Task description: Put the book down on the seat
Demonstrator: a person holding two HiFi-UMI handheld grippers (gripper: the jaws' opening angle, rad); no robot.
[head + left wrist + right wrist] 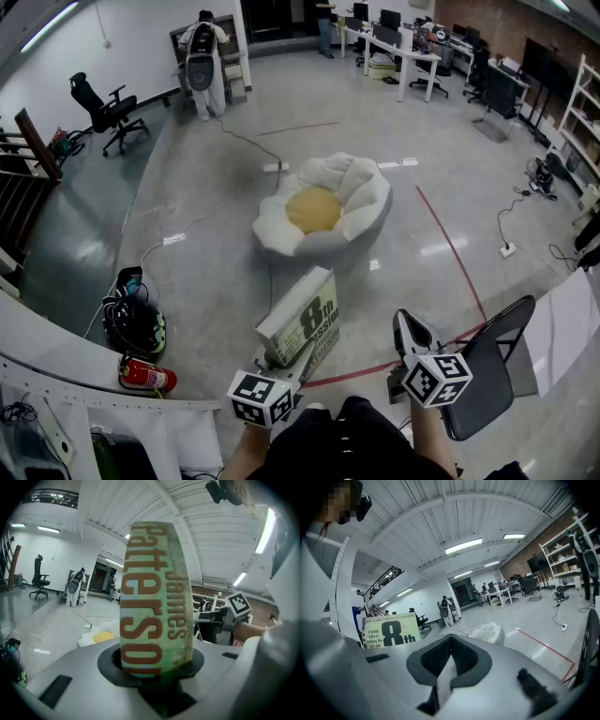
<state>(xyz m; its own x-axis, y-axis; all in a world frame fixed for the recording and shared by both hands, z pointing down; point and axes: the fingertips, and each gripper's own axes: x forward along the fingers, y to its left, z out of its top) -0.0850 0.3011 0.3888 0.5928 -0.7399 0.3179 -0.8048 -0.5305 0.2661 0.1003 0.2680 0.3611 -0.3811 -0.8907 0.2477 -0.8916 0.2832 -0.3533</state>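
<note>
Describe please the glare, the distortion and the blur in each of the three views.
Head view: pale light reflections lie on the glossy floor, and straight edges bend near the corners. Left gripper view: the book bulges like a barrel, its print a little soft; the corners are dark. Right gripper view: the ceiling lamps are overexposed; a dark ring frames the picture.

Left gripper (pixel 296 354) — lower centre of frame, angled up and right, jaws clamped on the book (pixel 302 317). Right gripper (pixel 409 330) — lower right, jaws together, holding nothing.
</note>
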